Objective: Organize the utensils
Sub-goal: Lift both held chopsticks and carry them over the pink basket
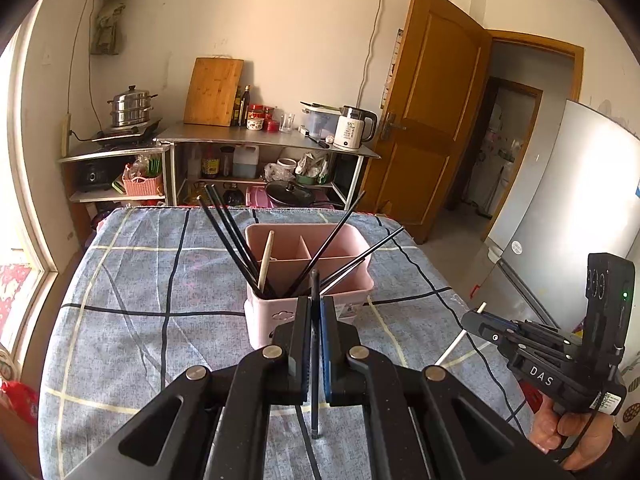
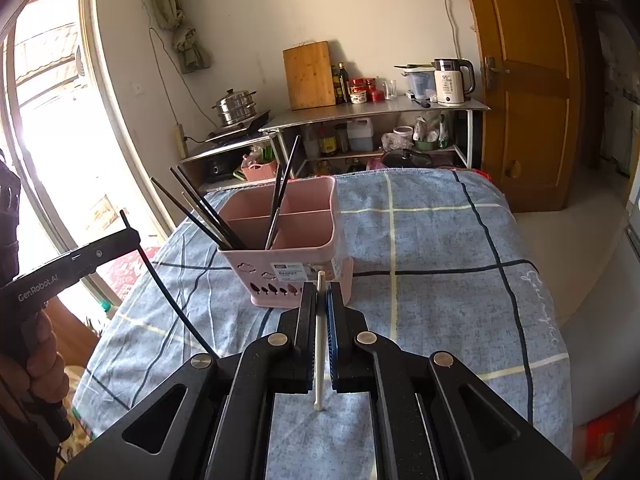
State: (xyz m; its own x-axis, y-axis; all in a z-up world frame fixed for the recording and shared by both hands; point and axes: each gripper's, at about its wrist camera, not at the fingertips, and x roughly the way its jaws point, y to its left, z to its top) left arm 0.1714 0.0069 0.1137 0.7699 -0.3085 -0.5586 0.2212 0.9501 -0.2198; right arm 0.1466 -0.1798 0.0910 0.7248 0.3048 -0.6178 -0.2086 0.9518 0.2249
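Observation:
A pink divided utensil basket (image 1: pixel 352 248) (image 2: pixel 320 220) stands on the checked blue tablecloth and holds several black chopsticks (image 1: pixel 232 236) (image 2: pixel 200 208) and a pale one (image 1: pixel 265 260). My left gripper (image 1: pixel 315 304) is shut on a black chopstick (image 1: pixel 315 360), just in front of the basket. It also shows in the right wrist view (image 2: pixel 132 236), left of the basket, with its black chopstick (image 2: pixel 168 292) hanging down. My right gripper (image 2: pixel 321 300) is shut on a white chopstick (image 2: pixel 319 352), near the basket's front; it also shows in the left wrist view (image 1: pixel 474 316).
The tablecloth (image 1: pixel 120 300) (image 2: pixel 440 280) covers the table. Behind stand metal shelves (image 1: pixel 272 144) with a kettle (image 1: pixel 354 128), cutting board (image 1: pixel 214 92) and steamer pot (image 1: pixel 130 108). A wooden door (image 1: pixel 428 112) and fridge (image 1: pixel 572 208) are at right, a window (image 2: pixel 44 120) at left.

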